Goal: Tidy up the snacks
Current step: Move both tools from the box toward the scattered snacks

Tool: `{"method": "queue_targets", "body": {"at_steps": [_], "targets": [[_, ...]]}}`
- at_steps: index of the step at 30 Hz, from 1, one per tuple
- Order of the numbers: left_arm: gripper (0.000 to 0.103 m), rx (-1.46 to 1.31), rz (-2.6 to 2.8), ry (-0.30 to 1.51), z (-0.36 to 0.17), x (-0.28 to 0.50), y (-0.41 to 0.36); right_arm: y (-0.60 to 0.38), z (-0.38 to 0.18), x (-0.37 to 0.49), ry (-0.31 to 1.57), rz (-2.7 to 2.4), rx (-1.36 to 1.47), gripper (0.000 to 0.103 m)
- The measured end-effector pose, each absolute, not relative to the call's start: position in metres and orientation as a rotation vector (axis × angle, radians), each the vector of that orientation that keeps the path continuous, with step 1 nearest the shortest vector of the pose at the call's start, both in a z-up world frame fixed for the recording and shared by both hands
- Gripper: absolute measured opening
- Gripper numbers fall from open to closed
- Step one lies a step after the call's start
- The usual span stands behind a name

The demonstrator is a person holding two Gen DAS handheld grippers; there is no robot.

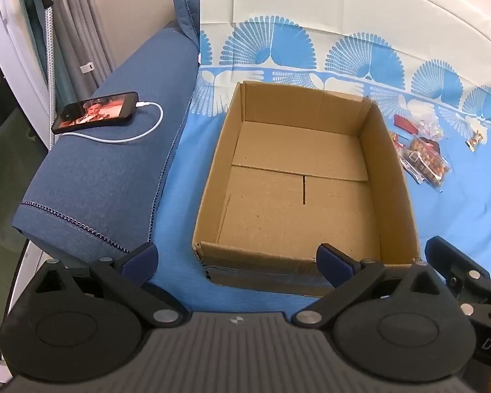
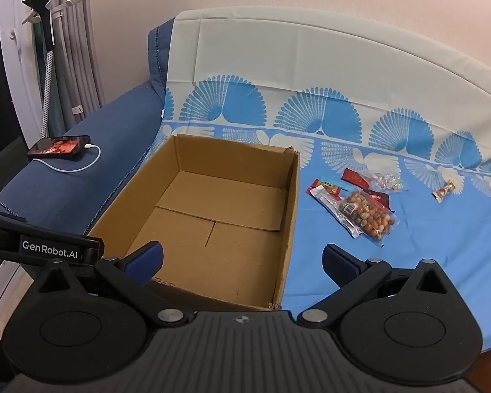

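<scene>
An open, empty cardboard box point(image 1: 396, 177) point(image 2: 289, 216) sits on a blue patterned sheet. To its right lies a pile of snacks: a clear bag of nuts point(image 2: 368, 216) point(image 1: 425, 160), a red packet point(image 2: 355, 177), a colourful bar point(image 2: 327, 186), a clear candy bag point(image 2: 389, 180) and a single wrapped candy point(image 2: 444, 190) point(image 1: 474, 139). My left gripper point(image 1: 237, 262) is open and empty at the box's near edge. My right gripper point(image 2: 242, 262) is open and empty above the box's near right corner, short of the snacks.
A blue sofa armrest point(image 1: 108, 170) at left carries a phone point(image 1: 96, 111) point(image 2: 60, 147) on a white charging cable. A garment steamer stand point(image 2: 47, 49) and curtains stand at far left. The other gripper's body shows at each frame's edge.
</scene>
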State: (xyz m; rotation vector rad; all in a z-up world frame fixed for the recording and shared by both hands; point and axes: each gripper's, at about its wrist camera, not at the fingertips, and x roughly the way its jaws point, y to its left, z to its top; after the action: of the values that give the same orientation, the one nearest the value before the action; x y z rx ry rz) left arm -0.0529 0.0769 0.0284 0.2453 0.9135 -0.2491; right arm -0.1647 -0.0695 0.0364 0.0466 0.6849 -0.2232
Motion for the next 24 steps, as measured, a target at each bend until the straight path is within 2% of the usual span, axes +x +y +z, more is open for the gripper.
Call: {"method": "queue_targets", "body": {"at_steps": [24], "targets": [[0.103, 0.264, -0.250, 0.926, 0.0206, -0.0502, 0.0754, -0.0734, 0.0318, -0.1599, 0.704, -0.223, 0.051, 0.103]]}}
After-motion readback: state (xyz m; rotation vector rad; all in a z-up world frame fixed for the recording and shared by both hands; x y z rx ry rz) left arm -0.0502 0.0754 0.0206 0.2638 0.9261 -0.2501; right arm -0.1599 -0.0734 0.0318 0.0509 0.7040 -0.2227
